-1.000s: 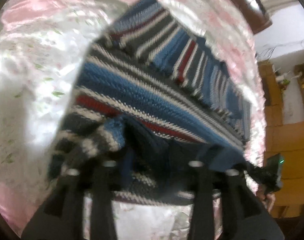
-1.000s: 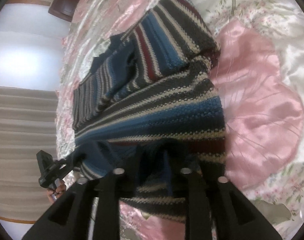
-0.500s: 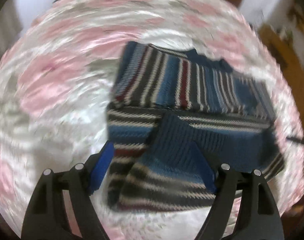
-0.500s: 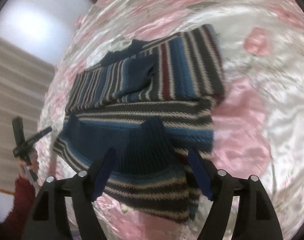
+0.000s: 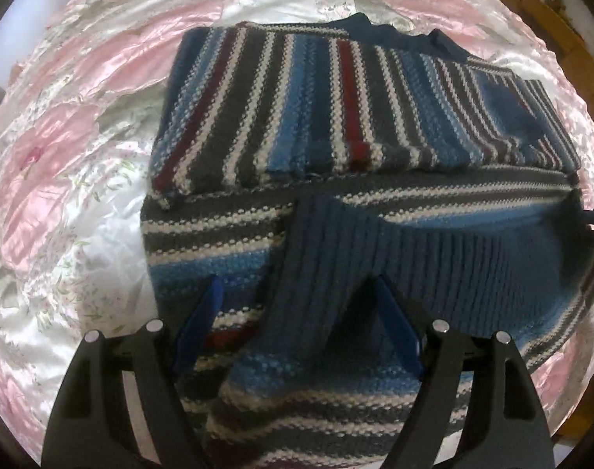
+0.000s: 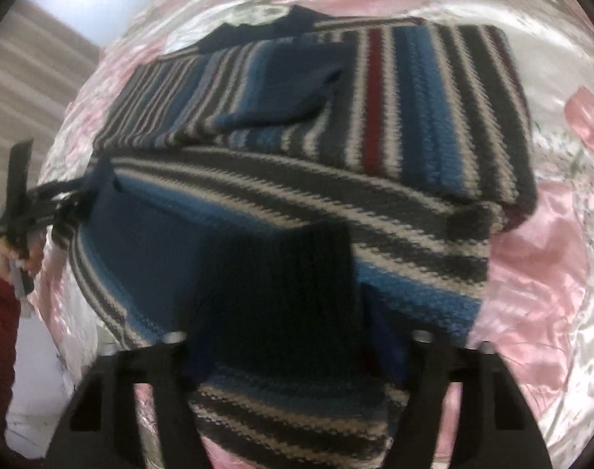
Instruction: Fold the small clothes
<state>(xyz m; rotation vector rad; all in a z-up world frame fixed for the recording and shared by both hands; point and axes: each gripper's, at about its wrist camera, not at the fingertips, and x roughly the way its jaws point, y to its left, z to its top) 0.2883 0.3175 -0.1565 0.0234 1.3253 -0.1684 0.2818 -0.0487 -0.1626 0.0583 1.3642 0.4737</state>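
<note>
**Hem fold could slip or bunch**

Left wrist view: left tongs point(image 5: 297, 312) spread wide, holding nothing; the striped sweater point(image 5: 336, 125) lies on the pink satin bedspread point(image 5: 62, 148) ahead of and beneath the blue pads point(image 5: 203, 316). The ribbed hem point(image 5: 375, 273) is turned up between them. Risk: slick satin lets the sweater slide when pinched.

Right wrist view: right tongs point(image 6: 293, 336) look spread, though blur and dark knit hide the tips. Risk: uneven pulls skew the fold.

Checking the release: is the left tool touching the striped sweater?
Cannot tell. In the left wrist view the left tool stands open over the striped sweater; no gap shows.
</note>
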